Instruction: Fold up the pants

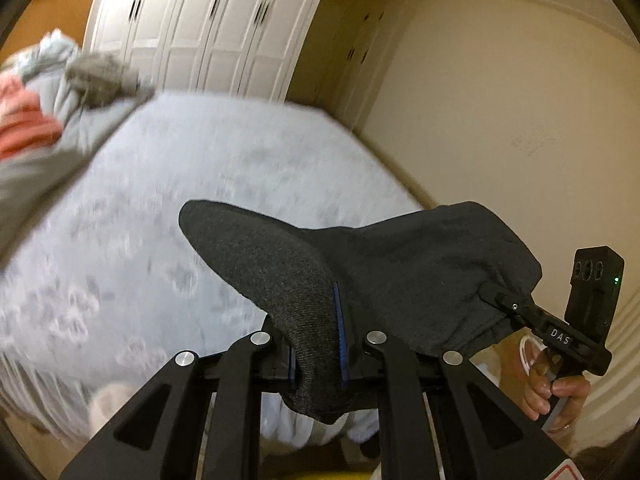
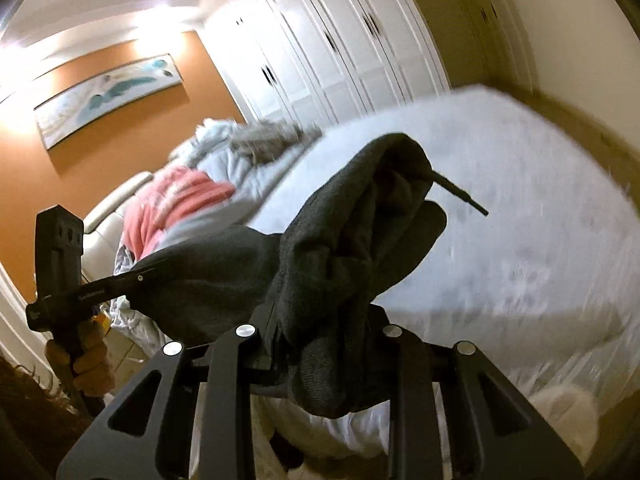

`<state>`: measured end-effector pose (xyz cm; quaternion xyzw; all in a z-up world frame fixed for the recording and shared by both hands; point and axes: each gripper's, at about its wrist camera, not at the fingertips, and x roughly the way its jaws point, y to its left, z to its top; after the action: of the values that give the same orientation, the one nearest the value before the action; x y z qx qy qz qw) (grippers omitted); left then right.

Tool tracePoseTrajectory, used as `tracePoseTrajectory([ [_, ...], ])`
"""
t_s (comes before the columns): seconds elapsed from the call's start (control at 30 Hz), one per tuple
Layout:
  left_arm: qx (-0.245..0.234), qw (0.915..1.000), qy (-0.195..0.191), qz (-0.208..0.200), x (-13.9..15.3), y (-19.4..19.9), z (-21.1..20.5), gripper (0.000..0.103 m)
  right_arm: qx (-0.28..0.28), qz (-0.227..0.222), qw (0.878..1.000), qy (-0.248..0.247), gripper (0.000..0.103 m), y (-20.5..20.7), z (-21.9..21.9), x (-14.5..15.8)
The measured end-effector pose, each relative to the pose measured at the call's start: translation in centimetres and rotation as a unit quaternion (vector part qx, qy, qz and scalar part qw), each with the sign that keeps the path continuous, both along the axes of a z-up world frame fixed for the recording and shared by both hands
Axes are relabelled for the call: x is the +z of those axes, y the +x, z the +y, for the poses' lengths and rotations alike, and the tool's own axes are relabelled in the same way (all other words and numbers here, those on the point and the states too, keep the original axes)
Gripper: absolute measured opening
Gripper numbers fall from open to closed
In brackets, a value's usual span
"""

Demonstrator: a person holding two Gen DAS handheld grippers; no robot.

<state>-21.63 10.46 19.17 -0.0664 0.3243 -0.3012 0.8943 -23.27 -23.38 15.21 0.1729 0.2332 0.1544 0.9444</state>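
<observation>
The left hand-held gripper [image 1: 320, 340] is clamped nearly shut on a fold of the dark grey pants [image 1: 380, 272], and the right hand-held gripper [image 2: 320, 344] pinches a thicker bunch of the same cloth, which hangs in the air between them above the bed [image 1: 200, 184]. Only the right view shows the drawstring [image 2: 460, 196] sticking out and the painting [image 2: 108, 96] on the orange wall (the left view shows a bare cream wall instead). A pile of clothes [image 2: 208, 184] lies at the bed's far end, before the white wardrobe [image 2: 340, 52].
</observation>
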Motion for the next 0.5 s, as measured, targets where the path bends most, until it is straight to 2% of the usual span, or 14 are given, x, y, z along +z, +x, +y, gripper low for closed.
tracePoseTrajectory([
  [0.13,0.003,0.9967,-0.011,-0.081,4.6,-1.1,-0.2,0.011,-0.004,-0.085,0.996,-0.019,0.025,-1.0,0.1,4.8],
  [0.27,0.007,0.9874,-0.023,-0.156,8.7,-1.7,-0.1,0.011,-0.002,-0.150,0.988,-0.028,0.025,-0.4,-0.2,8.3],
  [0.37,0.016,0.9768,-0.030,-0.212,11.3,-0.8,0.0,0.011,0.005,-0.190,0.981,-0.042,0.025,1.7,-0.2,10.3],
  [0.43,0.029,0.9677,-0.033,-0.248,12.8,0.8,0.2,0.011,0.012,-0.206,0.977,-0.052,0.025,3.7,-0.2,11.4],
  [0.5,0.048,0.9623,-0.037,-0.265,13.8,3.9,0.3,0.011,0.015,-0.220,0.974,-0.058,0.026,7.3,-0.4,12.2],
])
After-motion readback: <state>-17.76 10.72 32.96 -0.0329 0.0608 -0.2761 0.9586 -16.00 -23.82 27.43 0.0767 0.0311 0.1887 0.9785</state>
